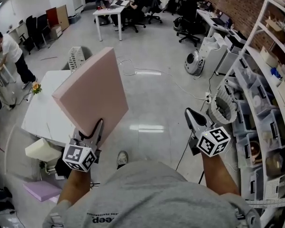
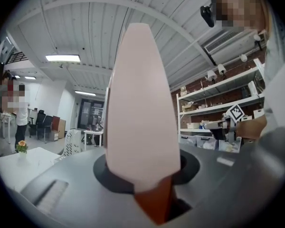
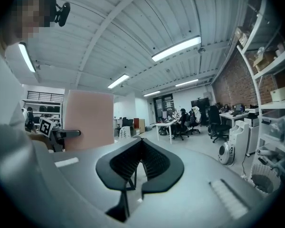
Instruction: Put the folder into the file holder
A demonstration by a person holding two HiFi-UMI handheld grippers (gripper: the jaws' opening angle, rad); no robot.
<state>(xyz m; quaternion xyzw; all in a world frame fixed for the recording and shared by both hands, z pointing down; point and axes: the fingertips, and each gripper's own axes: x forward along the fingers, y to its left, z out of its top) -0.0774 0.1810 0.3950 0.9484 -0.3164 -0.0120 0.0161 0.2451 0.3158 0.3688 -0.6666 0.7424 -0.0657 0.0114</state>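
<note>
Left gripper [image 1: 96, 129] is clamped on the lower edge of the pink folder [image 1: 91, 95], its jaws part-way apart around the folder's thickness, so the folder stands up and tilted in the middle-left of the head view, in the air and well apart from the file holder [image 1: 77, 57]. Right gripper [image 1: 194, 117] hangs at the right of that view with its jaws together and nothing between them. The grip looks like the main risk: one small bite low on a broad, flat board leaves the top free to swing, so a quick turn could probably twist it in the pads or let it slide out. A second risk is the entry, since a tilted folder could catch on the holder's slatted wall and tip that light white holder over. The holder stands at the upper left, beyond the far corner of the white table [image 1: 43, 109], which lies between it and the person. A small flower [image 1: 36, 87] sits at the table's edge, a lilac pad [image 1: 40, 190] lies lower left, and a cable [image 1: 185, 91] crosses the floor.
</note>
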